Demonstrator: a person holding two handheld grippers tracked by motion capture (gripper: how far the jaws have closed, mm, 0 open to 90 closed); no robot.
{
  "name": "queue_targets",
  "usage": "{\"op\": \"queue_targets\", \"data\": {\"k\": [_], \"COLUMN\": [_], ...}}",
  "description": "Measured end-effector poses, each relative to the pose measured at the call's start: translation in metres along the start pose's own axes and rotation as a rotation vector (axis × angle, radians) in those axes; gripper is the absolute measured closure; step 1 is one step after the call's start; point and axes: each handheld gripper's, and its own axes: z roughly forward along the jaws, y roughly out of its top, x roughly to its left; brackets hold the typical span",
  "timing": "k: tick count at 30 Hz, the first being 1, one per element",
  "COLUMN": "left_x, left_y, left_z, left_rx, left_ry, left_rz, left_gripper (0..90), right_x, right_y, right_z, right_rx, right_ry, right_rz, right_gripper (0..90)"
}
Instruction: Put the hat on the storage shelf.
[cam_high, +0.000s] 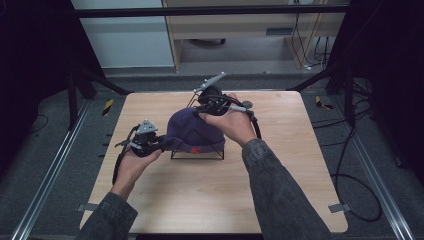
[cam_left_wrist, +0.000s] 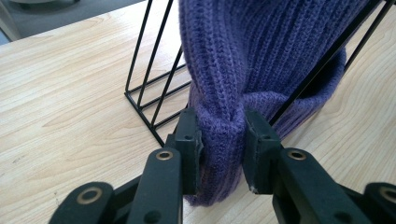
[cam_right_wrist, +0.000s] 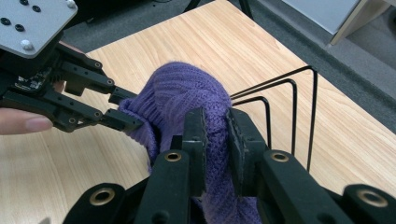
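Purple ribbed knit beanie (cam_high: 192, 131) sits over a black wire-frame stand (cam_high: 216, 151) mid-table on the light wood table (cam_high: 280, 190). High view: left gripper (cam_high: 159, 143) pinches the brim at the left, right gripper (cam_high: 204, 111) grips the far upper side; hands on opposite sides, bare tabletop all round.

Left gripper view: jaws clamped on a fold of brim low by the tabletop, stand wires (cam_left_wrist: 154, 70) just beside and behind.

Right gripper view: jaws closed on knit near the crown, wire loops (cam_right_wrist: 292, 112) close at the right. Judgement: brim must clear those wires, so down and outward.

One purple knit hat (cam_high: 192, 131), one black wire rack (cam_high: 216, 154), two hand-held grippers.
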Motion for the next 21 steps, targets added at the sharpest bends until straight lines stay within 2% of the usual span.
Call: {"op": "queue_targets", "data": {"k": [7,11,14,21], "left_x": [0.001,0.003,0.005,0.005], "left_y": [-0.007,-0.010,-0.012,-0.018], "left_z": [0.004,0.004,0.004,0.008], "left_rx": [0.002,0.004,0.009,0.029], "left_ry": [-0.002,0.002,0.003,0.011], "left_rz": [-0.016,-0.017,-0.019,-0.014], "left_gripper": [69.9,69.8,69.6,68.8], "right_x": [0.003,0.003,0.004,0.006], "right_y": [-0.001,-0.001,0.000,0.003], "right_z": [0.005,0.007,0.004,-0.008], "right_rx": [0.011,0.005,-0.008,-0.035], "right_ry": [0.003,0.001,0.004,-0.001], "right_rz": [-0.004,0.001,0.007,0.003], "right_gripper": [76.5,72.0,67.2,64.8]}}
